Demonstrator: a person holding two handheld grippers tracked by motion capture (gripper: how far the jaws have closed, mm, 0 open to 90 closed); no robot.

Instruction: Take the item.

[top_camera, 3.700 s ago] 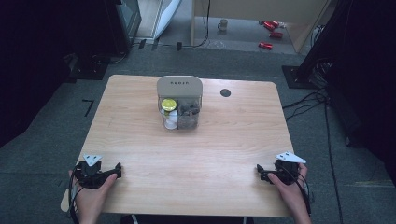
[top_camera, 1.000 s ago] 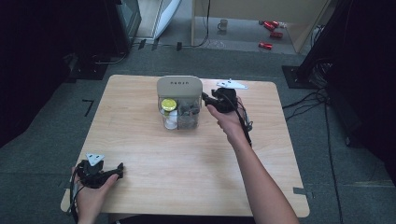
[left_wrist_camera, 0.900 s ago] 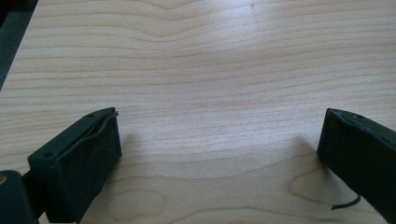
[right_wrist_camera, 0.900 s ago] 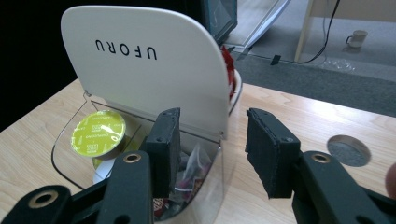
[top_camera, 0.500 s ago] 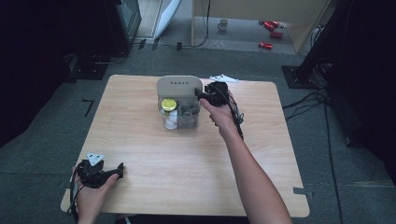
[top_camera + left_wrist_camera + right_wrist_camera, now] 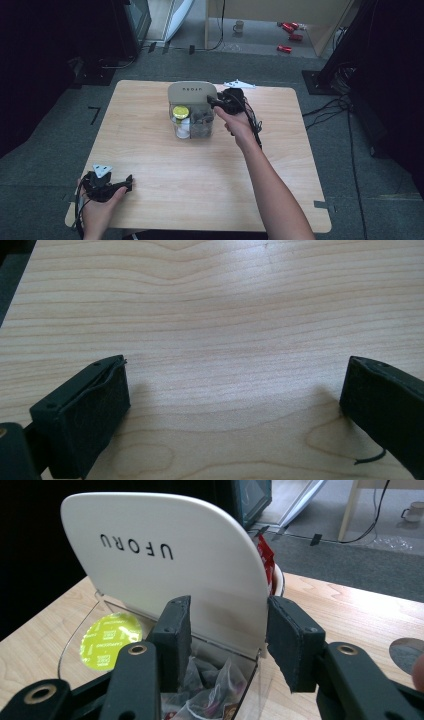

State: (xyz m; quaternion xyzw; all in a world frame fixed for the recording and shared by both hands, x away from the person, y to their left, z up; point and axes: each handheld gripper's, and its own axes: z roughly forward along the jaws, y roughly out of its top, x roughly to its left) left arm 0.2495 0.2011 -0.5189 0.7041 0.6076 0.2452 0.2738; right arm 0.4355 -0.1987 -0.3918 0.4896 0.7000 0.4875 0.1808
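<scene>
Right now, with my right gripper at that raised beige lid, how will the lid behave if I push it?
The lid looks like a thin, stiff panel standing upright on a hinge along the clear box, so it would probably swing rather than bend. The box looks light, holding only small packets and a yellow-topped jar, so a hard push from the right gripper might slide or tip it.

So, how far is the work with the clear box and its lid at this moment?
Done: the lid of the clear box stands raised. In hand: the right gripper is at the lid's edge, jaws either side, apparently not pressing. Left: probably closing it or reaching the packets inside. The left gripper rests open on the table.
</scene>
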